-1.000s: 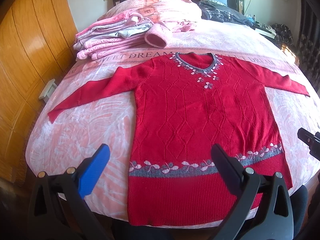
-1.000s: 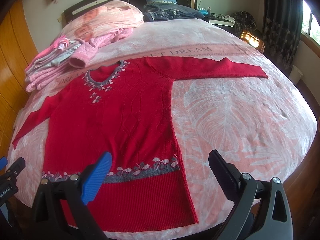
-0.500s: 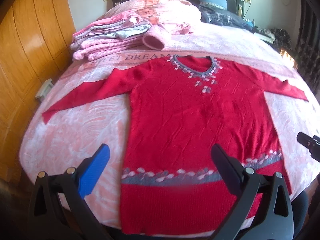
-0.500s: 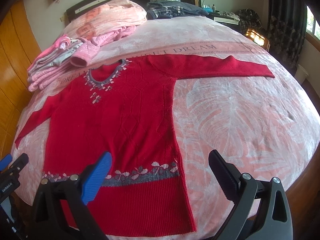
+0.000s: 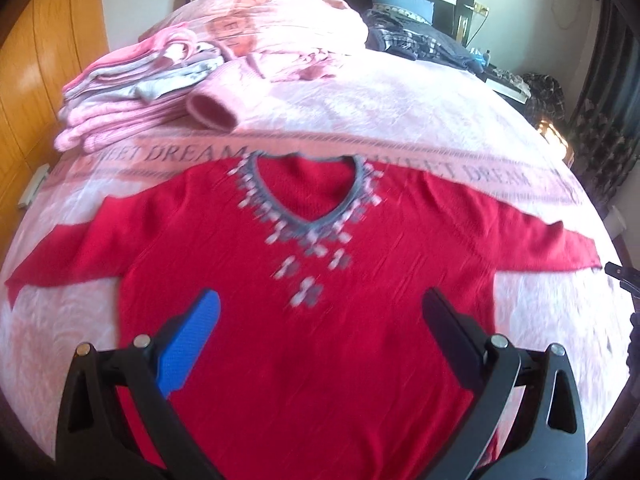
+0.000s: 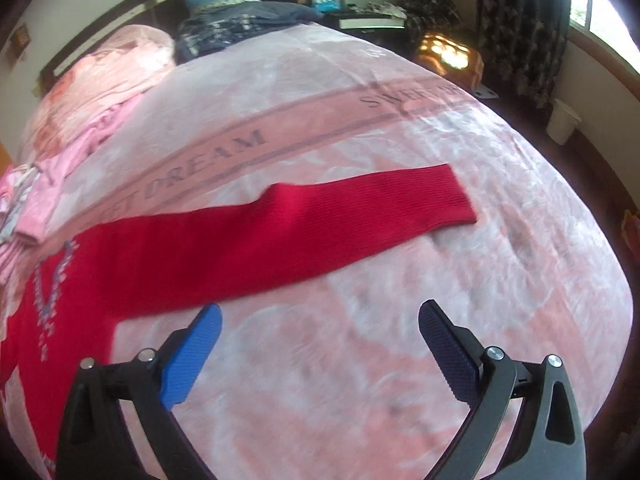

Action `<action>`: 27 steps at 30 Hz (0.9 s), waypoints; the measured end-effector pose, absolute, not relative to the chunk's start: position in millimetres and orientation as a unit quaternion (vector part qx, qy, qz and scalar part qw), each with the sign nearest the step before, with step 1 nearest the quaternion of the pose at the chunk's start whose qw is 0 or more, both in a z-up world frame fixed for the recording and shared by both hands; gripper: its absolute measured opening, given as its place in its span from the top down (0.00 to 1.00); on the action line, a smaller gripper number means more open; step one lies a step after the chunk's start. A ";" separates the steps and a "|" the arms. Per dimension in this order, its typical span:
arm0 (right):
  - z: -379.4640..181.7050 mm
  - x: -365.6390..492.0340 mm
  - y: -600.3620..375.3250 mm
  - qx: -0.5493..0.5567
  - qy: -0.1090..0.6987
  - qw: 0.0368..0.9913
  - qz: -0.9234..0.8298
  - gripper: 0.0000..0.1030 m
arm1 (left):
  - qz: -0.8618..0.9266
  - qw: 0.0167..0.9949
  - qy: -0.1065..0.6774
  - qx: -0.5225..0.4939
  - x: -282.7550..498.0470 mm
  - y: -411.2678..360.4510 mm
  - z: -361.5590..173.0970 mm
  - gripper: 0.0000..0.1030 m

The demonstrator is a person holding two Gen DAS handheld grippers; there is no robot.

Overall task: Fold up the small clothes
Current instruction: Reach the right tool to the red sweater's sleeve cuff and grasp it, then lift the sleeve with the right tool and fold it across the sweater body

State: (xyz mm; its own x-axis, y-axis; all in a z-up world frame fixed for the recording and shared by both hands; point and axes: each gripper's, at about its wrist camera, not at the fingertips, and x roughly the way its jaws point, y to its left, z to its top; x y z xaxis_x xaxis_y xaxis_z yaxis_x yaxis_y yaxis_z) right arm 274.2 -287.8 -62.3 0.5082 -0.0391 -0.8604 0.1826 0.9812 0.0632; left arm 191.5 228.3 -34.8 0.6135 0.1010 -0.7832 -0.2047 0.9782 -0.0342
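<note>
A red knitted sweater (image 5: 312, 360) lies flat on the bed, front up, with a grey and white pattern round its V-neck (image 5: 308, 216) and both sleeves spread out. My left gripper (image 5: 320, 312) hovers open over the sweater's chest, nothing between its fingers. In the right wrist view the sweater's right sleeve (image 6: 320, 220) stretches across the bedspread, its cuff (image 6: 456, 196) at the far end. My right gripper (image 6: 320, 320) is open above the bare bedspread just in front of that sleeve. The sweater's hem is hidden in both views.
A pink bedspread (image 6: 400, 128) with printed lettering covers the bed. A pile of folded pink and grey clothes (image 5: 132, 96) lies at the back left, dark clothes (image 5: 416, 44) near the headboard. A wooden wardrobe (image 5: 36, 60) stands left; the bed edge (image 6: 600, 280) drops right.
Both grippers have moved forward over the bed. The left now hangs over the sweater's chest instead of its hem; the right has swung toward the right sleeve. Both stay open.
</note>
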 end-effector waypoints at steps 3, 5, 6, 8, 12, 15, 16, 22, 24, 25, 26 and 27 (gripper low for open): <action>-82.2 311.4 -345.5 0.094 0.501 0.855 -0.096 0.07 | 0.083 0.899 0.425 -0.067 219.0 214.9 -40.1 0.03; -97.0 330.0 -375.7 0.115 0.518 0.841 -0.103 0.09 | 0.079 0.898 0.427 -0.073 229.2 209.9 -45.0 0.03; -102.7 336.4 -386.6 0.123 0.522 0.838 -0.103 0.12 | 0.079 0.897 0.429 -0.073 234.9 206.5 -49.5 0.03; -113.1 346.2 -405.2 0.128 0.530 0.831 -0.105 0.13 | 0.083 0.895 0.433 -0.072 241.5 206.1 -56.6 0.03; -134.2 361.3 -430.0 0.132 0.557 0.813 -0.107 0.19 | 0.093 0.890 0.442 -0.064 250.5 205.1 -69.4 0.03; -141.0 361.4 -439.6 0.160 0.548 0.815 -0.102 0.21 | 0.100 0.886 0.449 -0.057 254.4 203.8 -77.8 0.03; -141.9 361.0 -440.2 0.163 0.546 0.815 -0.103 0.23 | 0.101 0.885 0.450 -0.056 254.1 204.0 -78.8 0.03; -135.4 360.4 -429.4 0.140 0.536 0.828 -0.088 0.74 | 0.099 0.886 0.451 -0.049 251.1 198.0 -79.3 0.03; -132.3 359.9 -427.4 0.159 0.534 0.828 -0.070 0.88 | 0.097 0.887 0.450 -0.047 249.3 196.2 -77.6 0.03; -129.6 360.2 -423.0 0.152 0.533 0.830 -0.069 0.89 | 0.094 0.887 0.449 -0.045 247.8 195.2 -76.6 0.03; -125.1 358.6 -418.1 0.137 0.530 0.834 -0.070 0.90 | 0.093 0.888 0.449 -0.043 246.7 195.1 -76.0 0.03; -120.4 357.6 -415.3 0.129 0.525 0.839 -0.071 0.90 | 0.092 0.888 0.449 -0.039 245.0 195.0 -75.2 0.03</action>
State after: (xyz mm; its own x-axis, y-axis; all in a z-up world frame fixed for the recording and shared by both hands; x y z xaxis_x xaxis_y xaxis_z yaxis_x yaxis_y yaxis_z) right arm 357.6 -415.3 -120.4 0.4393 0.0158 -0.8982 0.2542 0.9568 0.1411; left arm 245.0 195.0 -75.2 0.5794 0.1283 -0.8049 -0.1990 0.9799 0.0129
